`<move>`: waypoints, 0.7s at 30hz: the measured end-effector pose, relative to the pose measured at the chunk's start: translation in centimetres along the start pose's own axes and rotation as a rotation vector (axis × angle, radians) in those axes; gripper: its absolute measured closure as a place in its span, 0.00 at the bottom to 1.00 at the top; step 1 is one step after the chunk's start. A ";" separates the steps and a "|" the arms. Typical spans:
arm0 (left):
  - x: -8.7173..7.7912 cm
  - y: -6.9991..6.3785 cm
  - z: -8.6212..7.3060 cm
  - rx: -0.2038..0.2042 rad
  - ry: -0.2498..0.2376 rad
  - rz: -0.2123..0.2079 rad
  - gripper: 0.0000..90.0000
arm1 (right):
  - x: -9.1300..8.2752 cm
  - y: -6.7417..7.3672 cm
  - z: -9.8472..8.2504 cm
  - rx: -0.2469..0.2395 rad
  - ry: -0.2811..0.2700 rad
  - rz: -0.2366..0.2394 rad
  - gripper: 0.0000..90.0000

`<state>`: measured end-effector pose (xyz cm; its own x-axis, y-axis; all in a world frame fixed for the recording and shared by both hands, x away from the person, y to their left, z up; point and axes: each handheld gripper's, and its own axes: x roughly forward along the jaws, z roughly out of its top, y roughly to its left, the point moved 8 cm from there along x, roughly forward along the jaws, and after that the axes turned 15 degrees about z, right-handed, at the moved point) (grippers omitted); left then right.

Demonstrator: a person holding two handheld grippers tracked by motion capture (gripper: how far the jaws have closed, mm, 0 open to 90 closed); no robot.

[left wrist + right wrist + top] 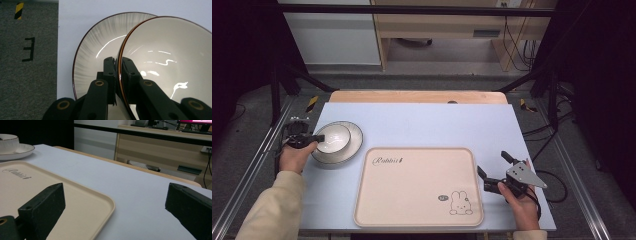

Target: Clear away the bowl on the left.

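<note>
Ceramic bowl (pixel 332 137) sits on the plate (pixel 353 145) at the table's left; the left gripper (pixel 117 68) pinches its rim and should lift straight up, while the right gripper (pixel 495 167) waits spread.

My left gripper's (pixel 117 65) arms are hiding the bowl's (pixel 170 60) near rim; the plate (pixel 97 42) is lying partly covered beneath it.

- High view: overhead, facing forward-down; tray (pixel 412 185) central.
- Left gripper view: close on bowl (pixel 170 57), plate (pixel 100 42).
- Right gripper view: low, sees both at ten o'clock.
</note>
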<state>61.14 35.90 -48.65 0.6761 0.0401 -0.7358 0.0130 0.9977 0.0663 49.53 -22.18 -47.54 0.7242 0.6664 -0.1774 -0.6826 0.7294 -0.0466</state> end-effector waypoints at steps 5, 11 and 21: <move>-2.0 -0.3 0.4 0.010 -0.063 0.015 0.91 | -0.1 0.5 0.2 -0.011 0.000 0.002 0.03; -4.2 -1.2 1.0 0.019 -0.118 -0.023 0.91 | -0.2 0.6 0.2 -0.021 0.004 -0.003 0.03; -5.5 -3.0 1.3 0.050 -0.135 -0.067 0.91 | 0.0 0.5 0.1 -0.023 0.010 0.004 0.03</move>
<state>58.35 32.61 -43.92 0.7655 -0.0374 -0.6424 0.0960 0.9938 0.0564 49.20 -21.75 -47.51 0.7207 0.6675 -0.1871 -0.6874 0.7231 -0.0684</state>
